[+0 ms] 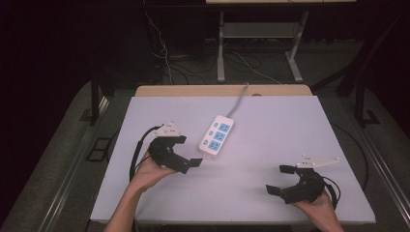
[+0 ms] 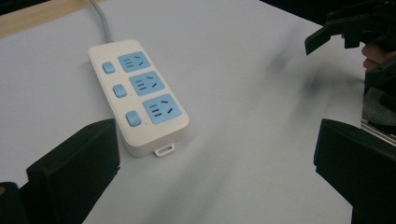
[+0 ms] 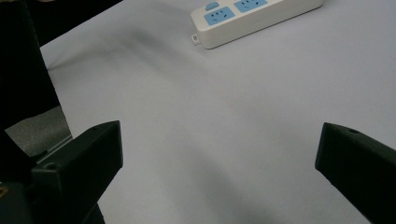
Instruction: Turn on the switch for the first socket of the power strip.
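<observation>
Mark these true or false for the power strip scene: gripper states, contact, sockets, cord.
1. The left gripper is shut on the power strip. False: its jaws stand open, just short of the strip's near end.
2. The power strip has three blue sockets, each with a blue switch. True.
3. The right gripper is open and holds nothing. True.
4. A plug sits in the middle socket. False: all three sockets are bare.
5. The grey cord runs off the table's far edge. True.
</observation>
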